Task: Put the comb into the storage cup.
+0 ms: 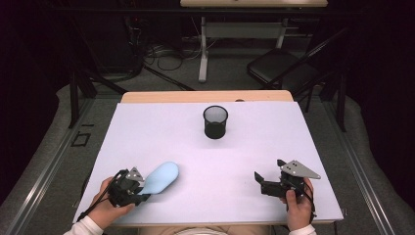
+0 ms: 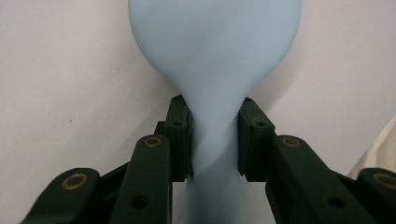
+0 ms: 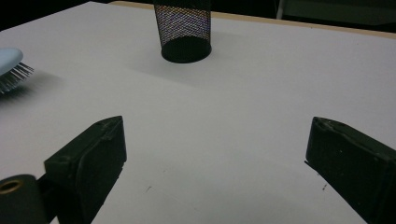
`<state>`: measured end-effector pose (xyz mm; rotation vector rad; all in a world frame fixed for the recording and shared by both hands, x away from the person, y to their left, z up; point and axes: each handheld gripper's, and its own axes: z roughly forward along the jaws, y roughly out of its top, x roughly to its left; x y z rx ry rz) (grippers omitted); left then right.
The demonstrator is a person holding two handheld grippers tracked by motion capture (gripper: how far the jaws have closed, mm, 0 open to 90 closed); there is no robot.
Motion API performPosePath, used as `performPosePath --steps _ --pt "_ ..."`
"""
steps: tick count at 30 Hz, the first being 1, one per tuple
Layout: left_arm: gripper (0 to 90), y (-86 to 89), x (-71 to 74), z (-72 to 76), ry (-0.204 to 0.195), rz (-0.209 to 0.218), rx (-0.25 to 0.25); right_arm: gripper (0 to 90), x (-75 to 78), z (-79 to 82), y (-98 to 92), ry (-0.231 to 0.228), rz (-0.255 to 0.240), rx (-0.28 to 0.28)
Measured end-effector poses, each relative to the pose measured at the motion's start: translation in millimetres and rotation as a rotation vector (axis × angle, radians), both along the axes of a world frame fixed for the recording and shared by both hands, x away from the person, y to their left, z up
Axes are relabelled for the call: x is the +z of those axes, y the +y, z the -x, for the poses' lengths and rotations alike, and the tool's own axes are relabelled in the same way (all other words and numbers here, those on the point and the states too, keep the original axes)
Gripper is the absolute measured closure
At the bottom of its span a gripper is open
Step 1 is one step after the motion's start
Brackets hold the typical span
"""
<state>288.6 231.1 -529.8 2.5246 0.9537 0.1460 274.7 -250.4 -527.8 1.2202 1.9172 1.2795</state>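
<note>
Left gripper (image 2: 214,140) clamped on light-blue hairbrush (image 1: 160,178) at the narrow handle neck, near-left of table (image 1: 274,147). Long axis running straight out from the jaws, head up-right toward mesh cup (image 1: 215,122), well apart, roughly equidistant from both hands. Bristles down, per right gripper view. Right gripper (image 3: 215,172) wide open, empty.

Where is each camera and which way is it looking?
High view: above the person's side, looking forward and down at the table; both hands and forearms show.
Left gripper view: on the left gripper, looking along its fingers shut on the blue hairbrush.
Right gripper view: on the open right gripper, facing the mesh cup.
High and right gripper views share the cup and brush.
</note>
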Motion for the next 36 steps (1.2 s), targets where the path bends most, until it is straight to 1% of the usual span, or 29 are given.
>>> performPosePath --steps 5,11,18,23,25,31,36 --pt "69.8 2.9 6.1 -1.3 -0.016 0.022 0.013 4.7 0.0 0.1 0.1 -0.003 -0.002 -0.001" --pt "69.8 7.5 17.4 -3.1 -0.049 0.041 0.032 4.7 0.1 0.3 -0.2 -0.001 -0.001 -0.001" --pt "69.9 9.3 27.8 -4.8 -0.080 0.061 0.044 4.7 0.1 0.1 0.3 -0.002 -0.001 0.001" --pt "69.8 9.2 33.4 -5.9 -0.101 0.070 0.049 4.7 0.0 0.1 0.2 -0.002 -0.002 -0.001" --pt "69.8 8.7 34.5 -6.1 -0.110 0.084 0.059 4.7 0.0 0.0 0.2 -0.004 -0.002 0.000" --pt "69.8 6.4 37.0 -8.6 -0.134 0.128 0.067 4.7 -0.1 -0.1 0.5 -0.001 -0.003 0.001" --pt "69.9 3.9 40.8 -10.4 -0.146 0.136 0.065 4.7 -0.2 -0.1 0.7 0.001 -0.001 0.002"
